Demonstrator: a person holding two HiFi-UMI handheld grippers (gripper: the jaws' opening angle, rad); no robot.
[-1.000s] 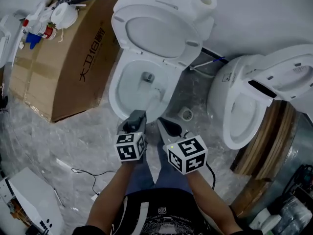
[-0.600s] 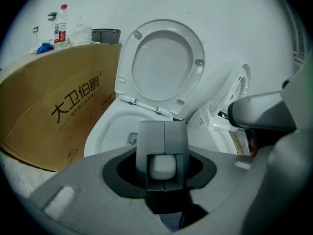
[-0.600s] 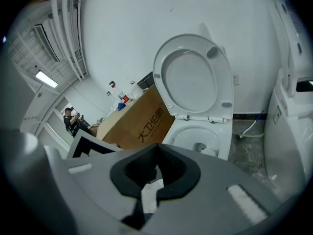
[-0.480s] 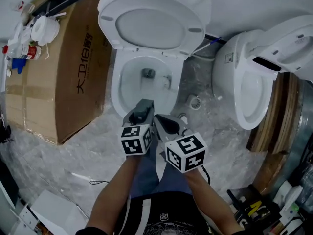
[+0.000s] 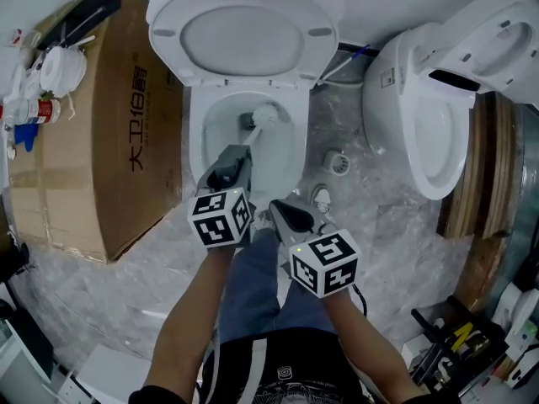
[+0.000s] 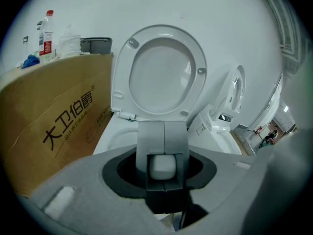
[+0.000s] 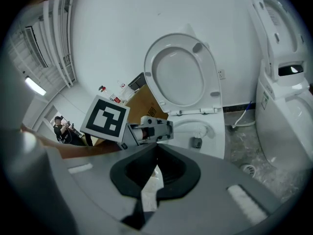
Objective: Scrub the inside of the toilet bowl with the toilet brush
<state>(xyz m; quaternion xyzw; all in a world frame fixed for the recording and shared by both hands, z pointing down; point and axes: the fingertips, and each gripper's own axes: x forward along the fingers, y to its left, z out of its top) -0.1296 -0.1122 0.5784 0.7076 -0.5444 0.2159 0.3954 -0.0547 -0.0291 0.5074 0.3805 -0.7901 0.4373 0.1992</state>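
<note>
Left tongs (image 5: 234,154) clamped on toilet brush (image 5: 263,118) handle, bristles angled down into toilet bowl (image 5: 196,141) to reach the inside | right tongs (image 5: 285,213) shut, empty, kept clear

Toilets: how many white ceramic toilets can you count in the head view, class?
2. One white ceramic toilet, lid raised, sits at centre beside the brown cardboard box; a second white toilet stands at the right. More may lie outside the frame.
</note>
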